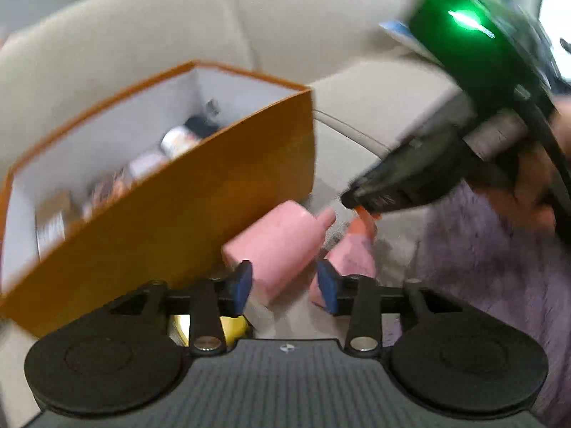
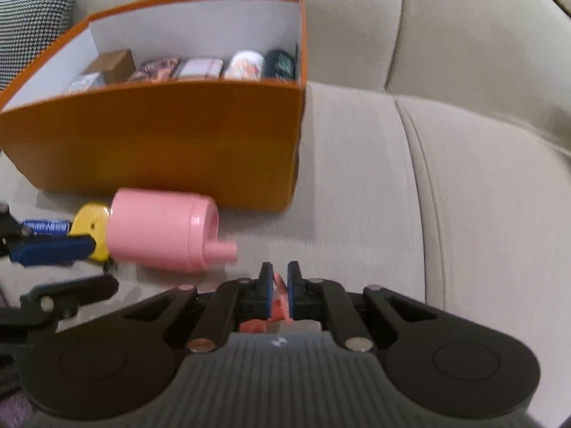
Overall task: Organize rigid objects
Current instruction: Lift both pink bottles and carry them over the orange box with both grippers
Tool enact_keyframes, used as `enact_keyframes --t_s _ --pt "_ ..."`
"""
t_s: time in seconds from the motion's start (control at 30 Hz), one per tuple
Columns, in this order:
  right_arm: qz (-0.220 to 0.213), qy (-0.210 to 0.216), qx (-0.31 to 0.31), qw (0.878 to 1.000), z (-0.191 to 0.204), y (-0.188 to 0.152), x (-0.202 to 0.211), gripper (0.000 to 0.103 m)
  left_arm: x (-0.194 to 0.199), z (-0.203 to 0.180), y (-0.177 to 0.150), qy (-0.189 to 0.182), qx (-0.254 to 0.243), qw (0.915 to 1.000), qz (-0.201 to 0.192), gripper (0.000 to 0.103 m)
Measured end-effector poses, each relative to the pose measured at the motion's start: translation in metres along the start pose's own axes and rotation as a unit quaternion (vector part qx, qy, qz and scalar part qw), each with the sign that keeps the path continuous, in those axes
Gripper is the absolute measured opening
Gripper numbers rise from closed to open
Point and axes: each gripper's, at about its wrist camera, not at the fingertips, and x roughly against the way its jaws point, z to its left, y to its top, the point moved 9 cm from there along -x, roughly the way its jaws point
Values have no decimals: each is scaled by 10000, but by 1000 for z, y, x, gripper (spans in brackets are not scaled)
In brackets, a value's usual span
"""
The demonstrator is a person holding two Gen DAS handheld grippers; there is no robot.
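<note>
Beige sofa cushion [image 2: 357, 178] carries an orange box [image 2: 160, 135] and, beside it, a pink plastic bottle [image 2: 160, 235] on its side. Left gripper [image 1: 285, 281] stands half-open astride it, not pressing; right gripper [image 2: 280, 278] is clamped on a thin orange-pink piece [image 2: 280, 303]. Bottle looks light, stiff, slick: grip mid-body.

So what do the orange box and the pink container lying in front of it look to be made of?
Orange box: likely rigid cardboard, matte orange outside, white inside, thin straight walls. Pink container: probably moulded plastic, smooth with a soft sheen along its rim and spout.
</note>
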Motion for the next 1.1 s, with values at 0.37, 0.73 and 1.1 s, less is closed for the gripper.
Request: enact_keyframes --t_s 0.37,0.73,1.1 --pt "-292 271 -588 9975 -17 1 -1 35 -37 -3 12 92 -1294 9906 430 57" --pt "451 1292 -2672 9539 -23 -49 15 41 -54 4 10 102 -1333 9882 748 67" --pt "292 1508 -2724 9498 -23 -36 3 34 -34 22 6 -456 1243 9836 1224 57"
